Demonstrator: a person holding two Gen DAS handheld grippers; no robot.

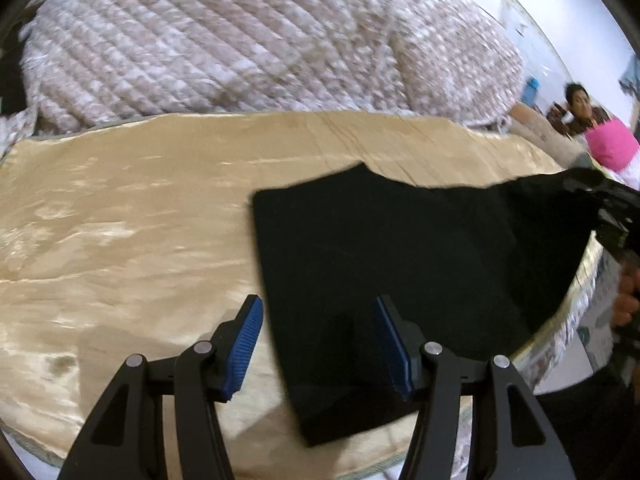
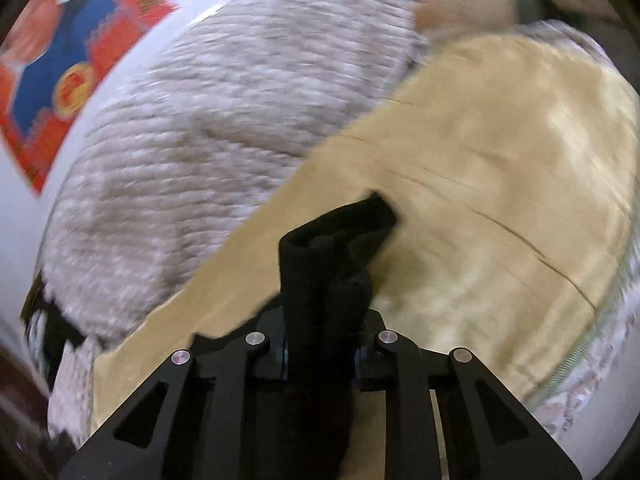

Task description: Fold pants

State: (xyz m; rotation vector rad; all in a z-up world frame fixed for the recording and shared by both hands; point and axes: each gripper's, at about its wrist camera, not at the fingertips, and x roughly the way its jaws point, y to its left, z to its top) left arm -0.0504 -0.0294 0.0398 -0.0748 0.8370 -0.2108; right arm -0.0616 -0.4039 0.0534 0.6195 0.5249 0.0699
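The big tan bed cover (image 1: 120,220) holds my soft, floppy black pants (image 1: 380,240) at the right of the frame, my right gripper (image 2: 322,354) pinches a bunched end, and my left gripper (image 1: 318,344) waits released over an edge.

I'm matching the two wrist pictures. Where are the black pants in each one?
Left wrist: pants spread center-right on the tan sheet, one end lifted at the right edge.
Right wrist: pants bunched lower center, clamped in the right gripper.
Shared landmark: quilted blanket behind the sheet.
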